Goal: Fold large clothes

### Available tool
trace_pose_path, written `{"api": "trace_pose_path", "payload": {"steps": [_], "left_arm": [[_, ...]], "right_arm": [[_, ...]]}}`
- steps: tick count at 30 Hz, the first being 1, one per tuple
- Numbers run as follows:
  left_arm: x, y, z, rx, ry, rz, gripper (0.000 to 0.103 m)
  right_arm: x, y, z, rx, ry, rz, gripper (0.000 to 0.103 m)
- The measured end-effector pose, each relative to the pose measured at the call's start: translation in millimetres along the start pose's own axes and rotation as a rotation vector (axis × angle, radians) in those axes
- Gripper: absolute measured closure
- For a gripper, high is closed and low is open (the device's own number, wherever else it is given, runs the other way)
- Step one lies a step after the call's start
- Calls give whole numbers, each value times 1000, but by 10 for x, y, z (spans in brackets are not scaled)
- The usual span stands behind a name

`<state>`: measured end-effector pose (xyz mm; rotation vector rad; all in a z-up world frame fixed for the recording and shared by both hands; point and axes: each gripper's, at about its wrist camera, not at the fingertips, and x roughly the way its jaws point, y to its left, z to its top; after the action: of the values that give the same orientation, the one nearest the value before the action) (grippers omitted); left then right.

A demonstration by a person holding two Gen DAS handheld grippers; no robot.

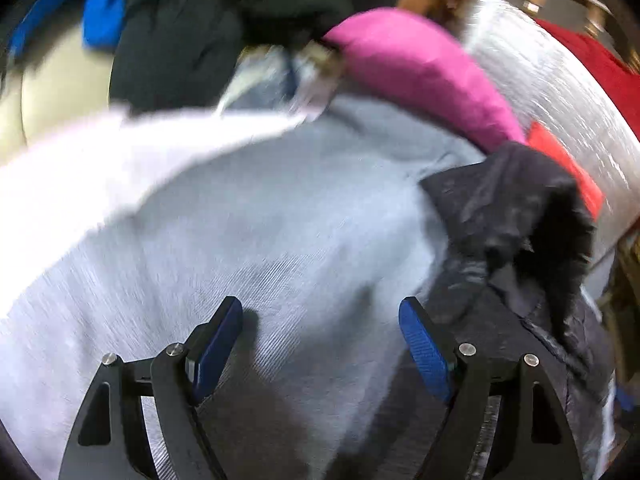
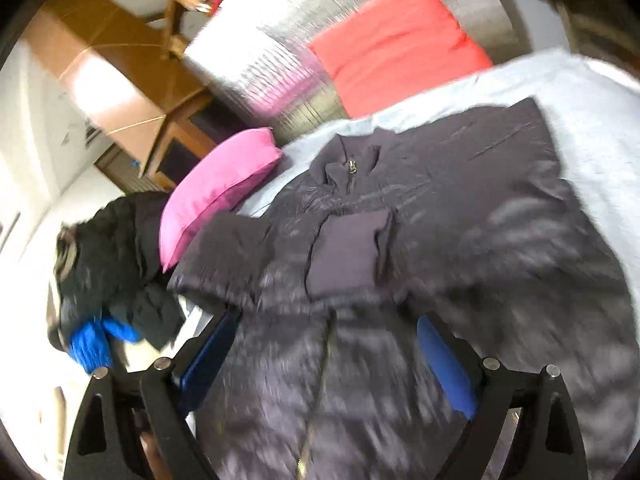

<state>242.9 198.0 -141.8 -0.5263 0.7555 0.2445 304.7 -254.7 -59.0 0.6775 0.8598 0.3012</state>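
Observation:
A dark navy puffer jacket [image 2: 400, 248] lies spread on a light grey sheet [image 2: 592, 120], collar and zipper away from me, one sleeve folded across its chest. My right gripper [image 2: 324, 332] is open just above the jacket's middle, holding nothing. In the left wrist view the jacket [image 1: 516, 232] is bunched at the right with a black fur-trimmed part on top. My left gripper [image 1: 320, 316] is open over the bare grey sheet [image 1: 260, 220], just left of the jacket. Both views are motion-blurred.
A pink pillow [image 2: 216, 188] and a red pillow [image 2: 396, 44] lie near the silver padded headboard [image 2: 264, 40]. A pile of black and blue clothes [image 2: 112, 264] sits at the left. Wooden furniture [image 2: 116, 64] stands behind. The left wrist view shows the pink pillow [image 1: 420, 72].

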Motion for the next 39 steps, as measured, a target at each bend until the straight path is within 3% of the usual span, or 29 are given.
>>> {"api": "trace_pose_path", "payload": {"steps": [2, 4, 9, 12, 14, 16, 22, 26, 32, 39], "left_arm": [[4, 90, -18, -46, -26, -45, 22], [0, 77, -40, -39, -31, -41, 22], [47, 5, -87, -1, -35, -10, 19], [65, 31, -86, -1, -37, -10, 19], [58, 53, -91, -5, -40, -15, 19], [51, 73, -101, -11, -42, -22, 19], [63, 61, -106, -11, -41, -21, 19], [59, 57, -105, -5, -39, -13, 19], [68, 43, -98, 7, -35, 2, 19], [91, 9, -107, 18, -26, 17, 19]], "right_arm": [[255, -22, 161, 21, 22, -38, 12], [466, 12, 277, 9, 45, -65, 20], [928, 74, 375, -51, 131, -155, 21], [1099, 194, 363, -118, 184, -199, 43], [1195, 263, 343, -176, 229, -260, 70], [1162, 423, 359, -262, 227, -297, 90], [548, 847, 664, -468, 55, -419, 93], [198, 708, 889, -487, -29, -531, 93], [274, 88, 849, -456, 16, -635, 93], [433, -418, 713, -378, 59, -639, 93]]}}
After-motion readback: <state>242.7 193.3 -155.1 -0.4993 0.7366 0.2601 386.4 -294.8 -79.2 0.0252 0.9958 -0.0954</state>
